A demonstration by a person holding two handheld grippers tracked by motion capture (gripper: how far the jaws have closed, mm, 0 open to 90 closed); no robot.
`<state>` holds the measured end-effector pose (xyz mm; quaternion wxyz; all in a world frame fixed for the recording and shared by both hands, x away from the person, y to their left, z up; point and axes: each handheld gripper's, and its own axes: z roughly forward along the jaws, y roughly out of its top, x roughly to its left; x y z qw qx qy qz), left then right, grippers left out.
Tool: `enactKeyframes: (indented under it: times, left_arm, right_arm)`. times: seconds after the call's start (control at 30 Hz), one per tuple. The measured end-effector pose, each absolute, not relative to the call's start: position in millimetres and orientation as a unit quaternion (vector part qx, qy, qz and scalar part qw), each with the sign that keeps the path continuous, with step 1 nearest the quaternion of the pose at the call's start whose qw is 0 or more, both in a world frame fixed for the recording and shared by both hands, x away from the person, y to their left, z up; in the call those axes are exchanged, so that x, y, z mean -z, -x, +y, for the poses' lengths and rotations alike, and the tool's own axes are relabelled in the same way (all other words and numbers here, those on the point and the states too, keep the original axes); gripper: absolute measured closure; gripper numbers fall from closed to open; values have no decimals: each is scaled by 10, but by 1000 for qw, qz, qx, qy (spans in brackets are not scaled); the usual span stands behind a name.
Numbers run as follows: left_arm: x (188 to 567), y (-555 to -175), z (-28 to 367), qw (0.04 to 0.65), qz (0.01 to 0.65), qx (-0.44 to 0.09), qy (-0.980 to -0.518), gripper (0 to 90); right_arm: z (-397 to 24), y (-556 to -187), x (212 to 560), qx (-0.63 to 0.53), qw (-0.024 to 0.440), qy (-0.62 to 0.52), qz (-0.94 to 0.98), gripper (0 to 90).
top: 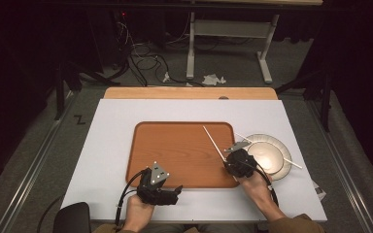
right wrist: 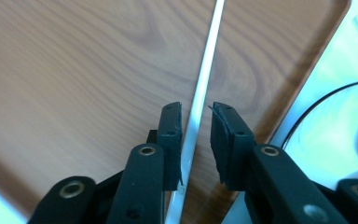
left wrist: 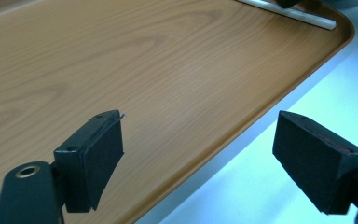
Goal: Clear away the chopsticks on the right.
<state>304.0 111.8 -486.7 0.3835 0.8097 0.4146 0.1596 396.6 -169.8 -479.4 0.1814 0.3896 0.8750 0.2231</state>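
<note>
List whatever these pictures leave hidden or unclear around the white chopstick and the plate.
- Right gripper view: the white chopstick lies between the fingers of the right gripper; whether they touch it is unclear.
- High view: the second chopstick is partly hidden where it crosses the plate.
- Right gripper view: the plate is cut off by the right edge and blurred.

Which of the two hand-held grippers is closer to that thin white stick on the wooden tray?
The right. The right hand-held gripper has the white stick between its slightly parted jaws. The left hand-held gripper hangs open over the tray's near edge, well away from the stick.
</note>
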Motion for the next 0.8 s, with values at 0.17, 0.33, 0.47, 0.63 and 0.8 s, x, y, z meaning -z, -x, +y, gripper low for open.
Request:
enactKeyframes:
  times: [0.17,0.33,0.47,0.63,0.8]
  left_arm:
    - [4854,-3045,1102,385,409,-158,-812,164]
    - [4861,-3093,1064,385,402,-153,-817,164]
    - [4865,-3122,1022,386,394,-150,-821,164]
    - [4852,-3148,990,389,387,-147,-823,164]
    - [4869,-3184,951,386,383,-143,-827,164]
  right_arm:
    - [-1754,-3844,4680,-261,170,-375,873,698]
    - [-1930,-3746,4567,-309,169,-365,862,682]
    - [-2101,-3682,4492,-340,175,-365,849,654]
    - [-2295,-3613,4432,-363,188,-375,832,652]
    - [-2486,-3566,4391,-375,193,-392,818,651]
